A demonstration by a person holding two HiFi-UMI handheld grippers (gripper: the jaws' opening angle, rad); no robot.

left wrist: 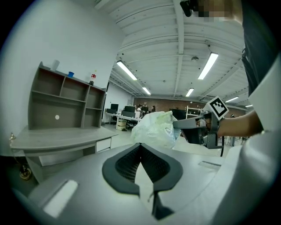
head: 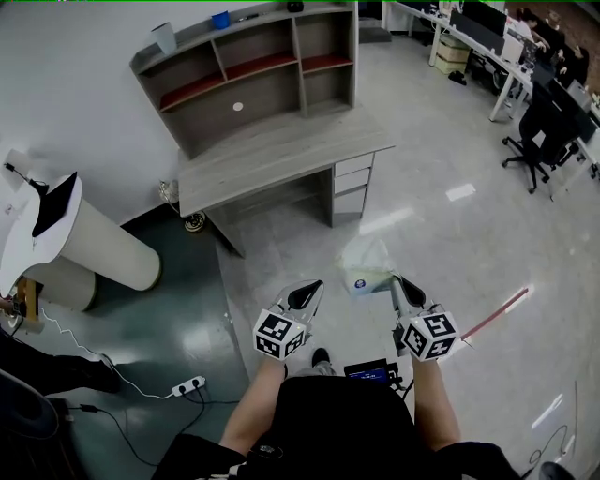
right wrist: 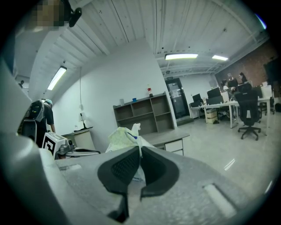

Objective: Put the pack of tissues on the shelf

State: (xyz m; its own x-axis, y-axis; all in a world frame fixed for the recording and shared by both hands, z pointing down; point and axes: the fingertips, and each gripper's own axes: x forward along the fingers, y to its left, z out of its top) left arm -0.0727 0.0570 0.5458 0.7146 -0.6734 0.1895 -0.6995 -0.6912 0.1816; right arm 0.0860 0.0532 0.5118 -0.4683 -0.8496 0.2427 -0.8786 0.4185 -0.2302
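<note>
The pack of tissues (head: pixel 365 266), a crinkly pale green and white plastic pack, hangs in the air over the floor in front of me. My right gripper (head: pixel 396 281) is shut on its plastic edge; in the right gripper view the wrapper (right wrist: pixel 125 137) is pinched between the closed pads. My left gripper (head: pixel 314 286) is beside the pack at its left, apart from it, shut with nothing in it (left wrist: pixel 140 145). The grey shelf (head: pixel 253 70) stands on a grey desk (head: pixel 281 150) against the wall, some way ahead of both grippers.
A blue cup (head: pixel 220 19) and a white container (head: pixel 165 37) stand on top of the shelf. A white cylinder (head: pixel 94 248) lies at the left, with a power strip (head: pixel 187 384) and cables on the floor. Office chairs (head: pixel 534 141) and desks fill the far right.
</note>
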